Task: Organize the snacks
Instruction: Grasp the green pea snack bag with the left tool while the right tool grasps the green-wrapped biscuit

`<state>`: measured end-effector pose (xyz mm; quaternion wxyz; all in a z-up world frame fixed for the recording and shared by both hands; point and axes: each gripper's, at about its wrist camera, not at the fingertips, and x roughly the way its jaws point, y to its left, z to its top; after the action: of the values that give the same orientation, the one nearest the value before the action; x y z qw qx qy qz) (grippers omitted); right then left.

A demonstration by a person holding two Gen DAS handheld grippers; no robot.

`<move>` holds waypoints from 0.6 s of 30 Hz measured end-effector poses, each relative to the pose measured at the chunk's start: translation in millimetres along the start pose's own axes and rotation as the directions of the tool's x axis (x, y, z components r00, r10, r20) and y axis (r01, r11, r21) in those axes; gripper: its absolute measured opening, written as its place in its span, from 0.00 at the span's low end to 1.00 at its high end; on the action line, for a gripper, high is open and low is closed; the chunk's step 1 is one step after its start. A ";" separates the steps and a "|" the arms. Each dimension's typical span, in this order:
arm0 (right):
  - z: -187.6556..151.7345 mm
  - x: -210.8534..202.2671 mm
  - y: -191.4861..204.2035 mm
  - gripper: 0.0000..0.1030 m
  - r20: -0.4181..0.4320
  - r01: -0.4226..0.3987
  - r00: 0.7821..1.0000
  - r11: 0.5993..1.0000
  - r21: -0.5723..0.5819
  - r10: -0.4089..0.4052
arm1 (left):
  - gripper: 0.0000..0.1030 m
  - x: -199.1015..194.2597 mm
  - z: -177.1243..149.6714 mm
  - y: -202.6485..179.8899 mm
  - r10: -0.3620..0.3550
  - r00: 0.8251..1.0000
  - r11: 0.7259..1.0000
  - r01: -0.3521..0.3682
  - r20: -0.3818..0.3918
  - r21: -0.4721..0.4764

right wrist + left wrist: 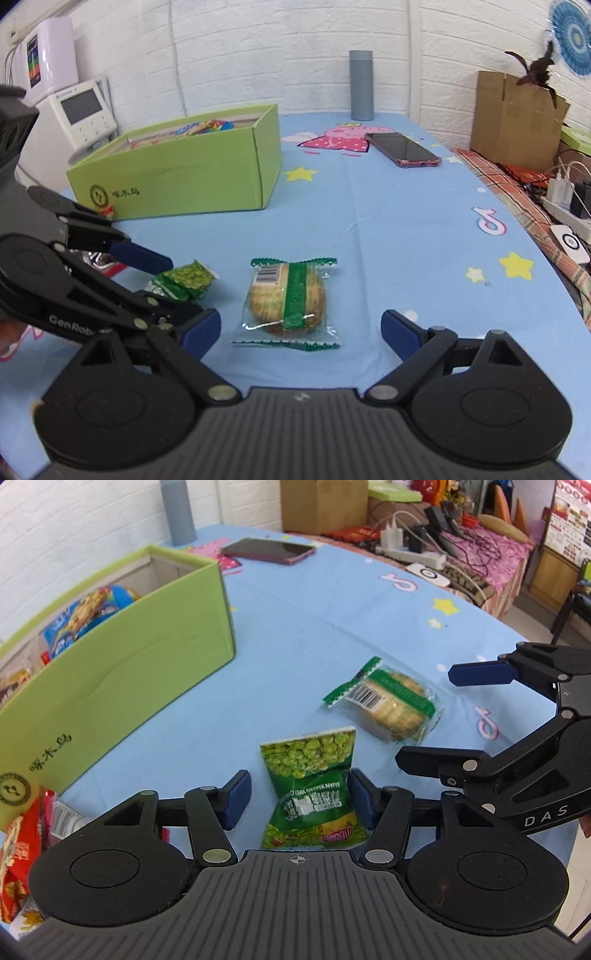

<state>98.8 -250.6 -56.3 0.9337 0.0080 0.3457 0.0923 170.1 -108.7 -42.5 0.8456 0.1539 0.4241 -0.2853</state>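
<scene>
We should pinch the pea packet (312, 786) squarely: left gripper (299, 794) jaws half-spread astride it, right gripper (301, 328) jaws wide.

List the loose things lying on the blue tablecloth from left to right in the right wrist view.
Green cardboard box → green pea snack packet → clear-wrapped round biscuit pack with a green band → grey cylindrical flask → dark phone in a red case.

It looks like a lived-in home room: a desk (369, 221) under a children's cartoon tablecloth, white brick-pattern walls (277, 48), cardboard boxes (517, 122), a power strip (565, 214) with chargers on the right.
</scene>
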 end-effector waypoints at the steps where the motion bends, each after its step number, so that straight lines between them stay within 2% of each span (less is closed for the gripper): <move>1: 1.4 3.2 0.6 0.91 -0.005 -0.004 1.000 1.000 -0.005 0.004 | 0.43 0.2 0.2 3.6 -0.001 1.000 1.000 0.001 -0.001 -0.019; 4: 6.6 14.7 2.2 0.91 -0.018 -0.024 1.000 1.000 -0.015 0.024 | 0.38 -0.2 1.0 13.0 0.008 1.000 0.998 -0.008 0.000 -0.062; 9: 7.0 27.6 9.9 0.92 -0.023 -0.001 1.000 0.997 -0.075 -0.001 | 0.41 -1.3 -0.2 17.6 0.046 0.999 0.996 -0.046 0.000 -0.080; 13: 4.0 27.9 4.7 0.92 0.003 -0.027 1.000 0.995 -0.095 0.028 | 0.58 0.7 -2.5 18.7 0.064 0.998 0.994 -0.064 -0.001 -0.090; 15: 5.6 27.8 3.2 0.92 -0.009 -0.043 0.999 0.992 -0.115 0.042 | 0.59 1.4 -2.1 20.9 0.055 0.998 0.994 -0.055 -0.002 -0.100; 18: 16.2 30.3 6.3 0.91 -0.073 -0.035 0.997 0.992 -0.118 0.026 | 0.59 1.7 -1.5 21.4 0.061 0.998 0.992 -0.061 -0.004 -0.106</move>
<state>130.7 -238.2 -63.0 0.9180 -0.0458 0.3727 0.1273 183.2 -91.6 -44.4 0.8608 0.1217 0.4339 -0.2364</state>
